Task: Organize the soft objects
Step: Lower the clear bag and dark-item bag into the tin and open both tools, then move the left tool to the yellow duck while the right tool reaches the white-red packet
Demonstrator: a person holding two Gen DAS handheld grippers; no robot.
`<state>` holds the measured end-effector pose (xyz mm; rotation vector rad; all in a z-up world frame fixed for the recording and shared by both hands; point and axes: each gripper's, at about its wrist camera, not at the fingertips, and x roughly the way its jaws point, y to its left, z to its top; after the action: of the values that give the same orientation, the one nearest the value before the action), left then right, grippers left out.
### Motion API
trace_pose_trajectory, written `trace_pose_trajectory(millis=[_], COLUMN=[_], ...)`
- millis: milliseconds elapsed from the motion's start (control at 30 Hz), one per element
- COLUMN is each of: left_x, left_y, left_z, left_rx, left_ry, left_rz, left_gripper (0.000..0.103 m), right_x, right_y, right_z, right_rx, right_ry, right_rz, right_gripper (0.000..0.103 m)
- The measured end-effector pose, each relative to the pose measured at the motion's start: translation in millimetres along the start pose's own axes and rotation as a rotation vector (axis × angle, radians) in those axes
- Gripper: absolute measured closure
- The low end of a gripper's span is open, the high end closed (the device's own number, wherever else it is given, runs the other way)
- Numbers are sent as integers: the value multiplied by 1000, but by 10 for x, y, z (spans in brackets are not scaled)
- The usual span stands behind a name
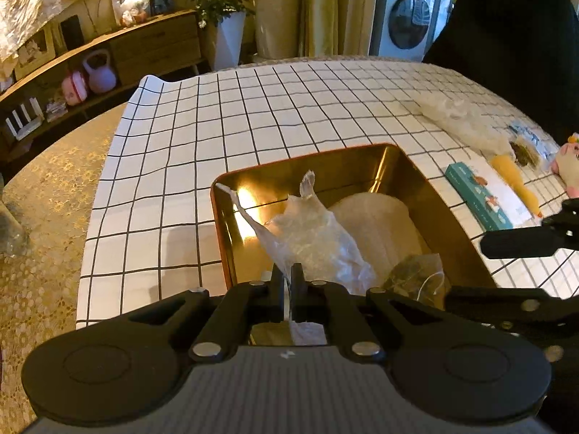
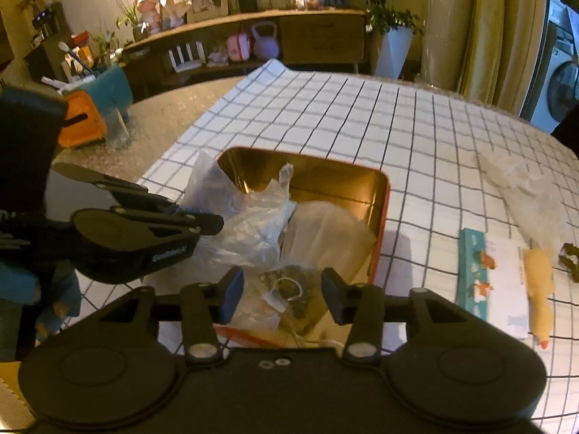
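A gold-lined tin with a red outside (image 1: 427,181) (image 2: 380,195) sits on the checked tablecloth. My left gripper (image 1: 287,289) (image 2: 202,224) is shut on a crumpled clear plastic bag (image 1: 315,238) (image 2: 249,224) that hangs partly into the tin at its left side. A pale flat pouch (image 1: 376,228) (image 2: 325,235) lies inside the tin. A small clear packet of dark tea with a string (image 1: 416,275) (image 2: 289,285) rests in the tin's near corner. My right gripper (image 2: 282,296) is open just above that packet, its pads clear of it; one of its fingers (image 1: 517,242) shows beside the tin.
Right of the tin lie a teal-and-white box (image 2: 485,275) (image 1: 481,195), a yellow rubber toy (image 2: 539,289) (image 1: 514,177), another clear bag (image 2: 524,188) (image 1: 459,119) and a pink plush (image 1: 568,166). The cloth's left edge (image 1: 108,166) drops off the table.
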<state>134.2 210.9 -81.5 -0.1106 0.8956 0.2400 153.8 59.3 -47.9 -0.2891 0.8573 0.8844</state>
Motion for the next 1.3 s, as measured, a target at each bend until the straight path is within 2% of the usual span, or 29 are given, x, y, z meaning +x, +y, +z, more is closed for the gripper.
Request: trace_pose_trajectory(millis=[333,633,967,1000,1067,1100,1133,1300], left_x=[-309,-246,-103,-107,-115,-127,-145,-325], left_y=[-39,-183,-291,-298,-309,-311,-314,-366], left_z=[21,-28,-83,-86,-86,-89,-97,-109], left_rx=[-33,-6,-33,-35,-39,-43,-48,-36], left_ry=[-45,-24,-17,-22,-30,-40,-52,-74], left_rz=[-14,-24,-12,-12,-8,-3,5,41], left_gripper=[100,100,95,88,59,28,21,21], right_x=[-558,-905,-1318,-1355,-1450,-1483,-1525,-1743], right_y=[-159,-421,-673,-717,-797,-835,-881,-1085], right_z=[-136,-331,-636,-674,-749,-778,-811,-997], right_rx=[-1,36,76,84,98,105,115,151], right_ry=[-81,-118,-166,-170,-180,-184,-189,-212], right_rz=[4,-16,-27,-29,-36,-41,-44,-68], right_gripper=[44,43,43,43,43,43,43,43])
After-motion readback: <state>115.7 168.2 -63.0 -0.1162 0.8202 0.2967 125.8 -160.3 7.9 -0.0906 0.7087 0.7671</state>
